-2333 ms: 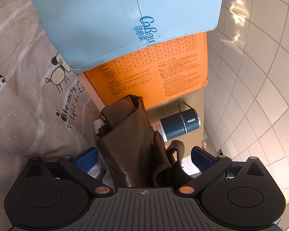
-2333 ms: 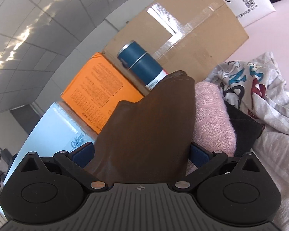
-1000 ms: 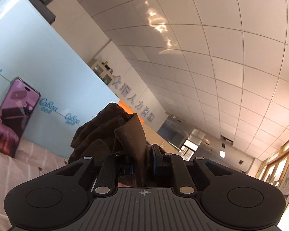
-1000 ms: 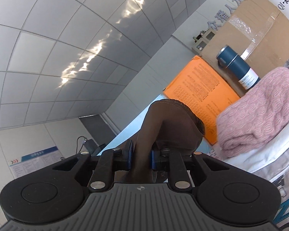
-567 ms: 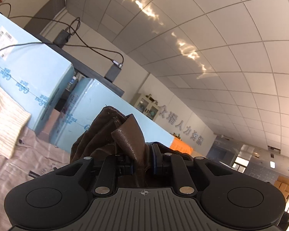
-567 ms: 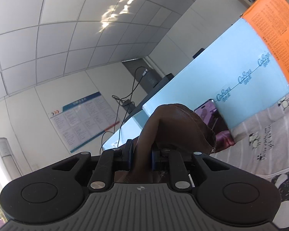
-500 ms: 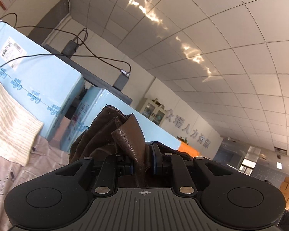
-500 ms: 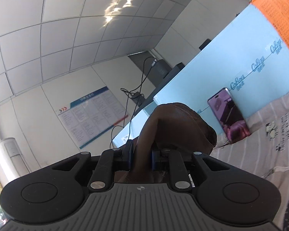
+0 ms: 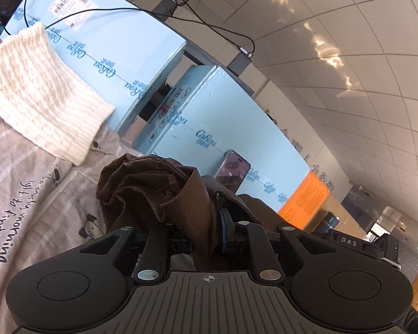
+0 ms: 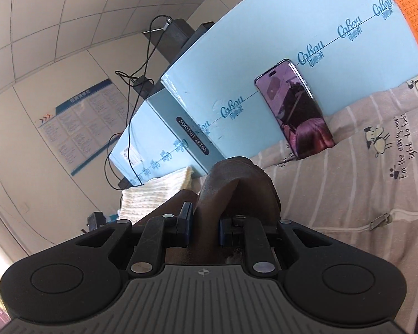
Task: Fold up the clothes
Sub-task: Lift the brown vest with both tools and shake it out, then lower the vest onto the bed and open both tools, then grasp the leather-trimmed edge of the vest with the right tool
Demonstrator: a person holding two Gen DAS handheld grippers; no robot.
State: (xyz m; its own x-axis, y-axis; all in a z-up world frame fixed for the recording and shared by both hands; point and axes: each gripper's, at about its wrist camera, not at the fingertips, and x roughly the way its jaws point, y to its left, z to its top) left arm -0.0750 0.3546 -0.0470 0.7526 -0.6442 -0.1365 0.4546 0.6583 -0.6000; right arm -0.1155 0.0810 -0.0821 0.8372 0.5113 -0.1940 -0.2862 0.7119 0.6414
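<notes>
Cream knit (image 9: 39,97): it lies folded on the grey printed bedsheet (image 9: 28,194), at the far left.
Left gripper (image 9: 206,239): its jaws are clamped on a crumpled edge of the brown garment (image 9: 153,186).
Right gripper (image 10: 204,229): its jaws are clamped on another bunch of the same brown garment (image 10: 237,186).
Garment place: held up between both grippers, above the bedsheet, near the phone (image 10: 295,108).
Step, as I judge: the garment is carried in the air.
Next move: it calls for spreading the cloth flat on the sheet, both grips kept firm.
</notes>
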